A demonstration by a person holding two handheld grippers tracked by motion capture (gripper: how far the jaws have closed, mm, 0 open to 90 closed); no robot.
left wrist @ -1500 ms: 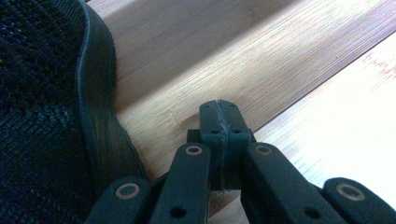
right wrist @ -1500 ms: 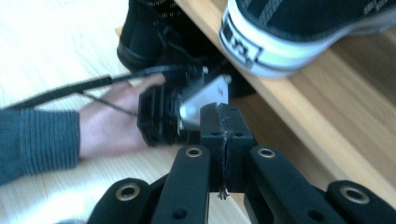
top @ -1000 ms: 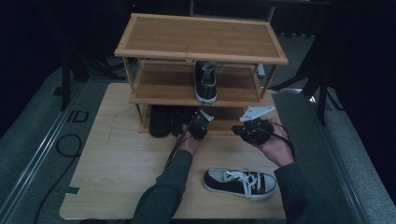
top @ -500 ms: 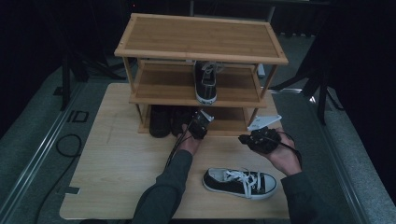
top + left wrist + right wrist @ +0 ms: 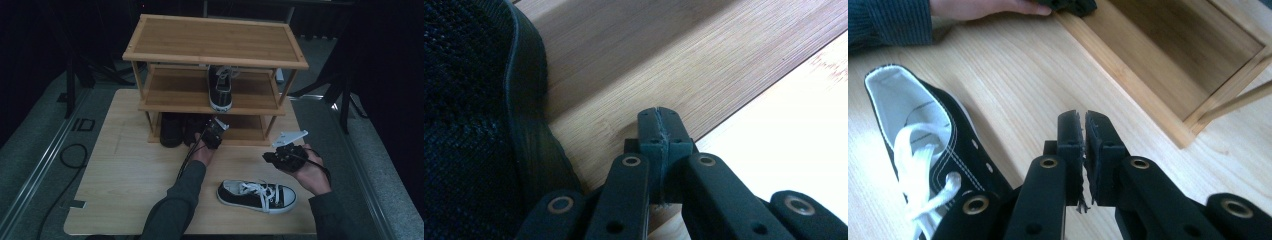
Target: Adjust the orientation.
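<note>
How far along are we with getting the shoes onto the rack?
Looks done: one sneaker stands on the rack's middle shelf, and dark shoes sit on the bottom shelf. In hand: nothing; the left gripper, jaws shut, rests beside a dark shoe there, and the right gripper is shut and empty. Left: the laced sneaker on the table.
</note>
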